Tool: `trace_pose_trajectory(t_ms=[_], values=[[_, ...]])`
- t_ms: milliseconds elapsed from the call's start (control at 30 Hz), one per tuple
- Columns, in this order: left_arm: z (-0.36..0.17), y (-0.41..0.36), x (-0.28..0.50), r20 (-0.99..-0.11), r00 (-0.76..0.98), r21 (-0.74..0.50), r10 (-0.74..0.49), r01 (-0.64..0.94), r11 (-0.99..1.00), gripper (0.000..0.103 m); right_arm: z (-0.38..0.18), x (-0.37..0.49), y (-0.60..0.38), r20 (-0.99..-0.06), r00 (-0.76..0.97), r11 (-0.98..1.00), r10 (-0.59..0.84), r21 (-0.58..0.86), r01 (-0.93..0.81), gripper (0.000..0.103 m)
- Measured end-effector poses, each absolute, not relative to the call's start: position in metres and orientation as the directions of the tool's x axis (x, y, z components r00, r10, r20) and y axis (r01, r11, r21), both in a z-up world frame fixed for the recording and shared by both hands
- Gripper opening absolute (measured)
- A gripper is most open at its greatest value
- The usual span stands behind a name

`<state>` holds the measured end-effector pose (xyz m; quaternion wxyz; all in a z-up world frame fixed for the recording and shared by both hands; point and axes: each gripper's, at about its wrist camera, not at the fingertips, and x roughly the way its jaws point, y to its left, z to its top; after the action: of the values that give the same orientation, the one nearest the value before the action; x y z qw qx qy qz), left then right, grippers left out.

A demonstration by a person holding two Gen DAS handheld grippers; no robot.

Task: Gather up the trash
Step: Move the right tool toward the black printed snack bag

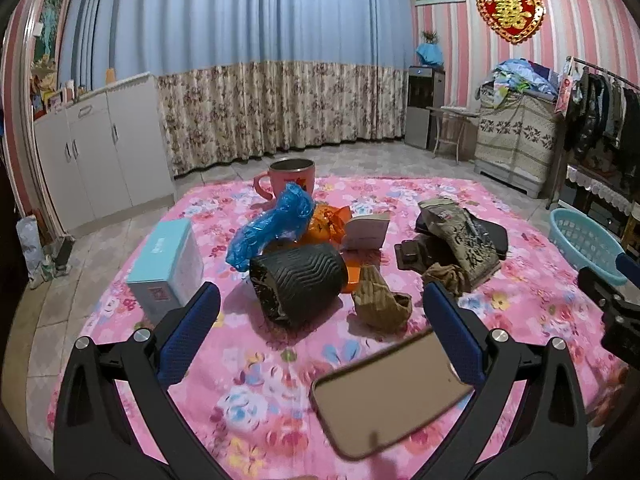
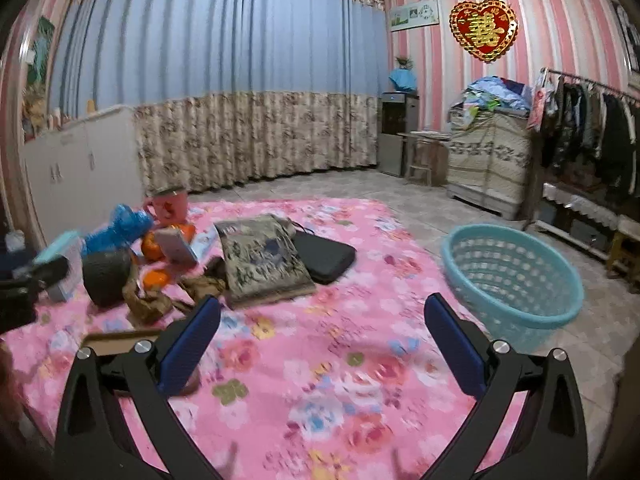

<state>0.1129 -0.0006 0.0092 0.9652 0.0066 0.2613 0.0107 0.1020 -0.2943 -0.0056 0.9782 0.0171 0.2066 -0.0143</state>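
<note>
Both claws, left claw (image 1: 320, 316) and right claw (image 2: 320, 320), spread wide, empty, above pink blanket (image 2: 320, 380).

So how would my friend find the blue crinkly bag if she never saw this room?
Look at the pink flowery blanket on the floor. Near its far side stands a pink mug; the blue bag lies just in front of it, behind a black ribbed pot. It is the only shiny, crumpled blue plastic there.

Pink-and-white striped walls (image 2: 560, 24) enclose a tiled floor (image 2: 404, 204). Blue curtains (image 1: 240, 16) with a floral lower band span the far side, white cabinets (image 1: 100, 148) stand left, and a clothes rack (image 2: 592, 120) stands right.
</note>
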Motion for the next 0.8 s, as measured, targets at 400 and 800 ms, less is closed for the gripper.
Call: trace_pose_trajectory(t_ms=[400,800], values=[[-0.005,0.008,0.186,-0.592,0.804,-0.04,0.057,-0.101,0.994,0.098,-0.013,0.148,-0.293,-0.473,0.877,0.996,-0.087,-0.034,0.08,0.099],[-0.029,0.012,0.229,-0.675,0.732,-0.009,0.089,-0.129,0.992,0.098,-0.026,0.167,-0.3,-0.548,0.832,0.994,-0.089,0.005,0.109,0.099]])
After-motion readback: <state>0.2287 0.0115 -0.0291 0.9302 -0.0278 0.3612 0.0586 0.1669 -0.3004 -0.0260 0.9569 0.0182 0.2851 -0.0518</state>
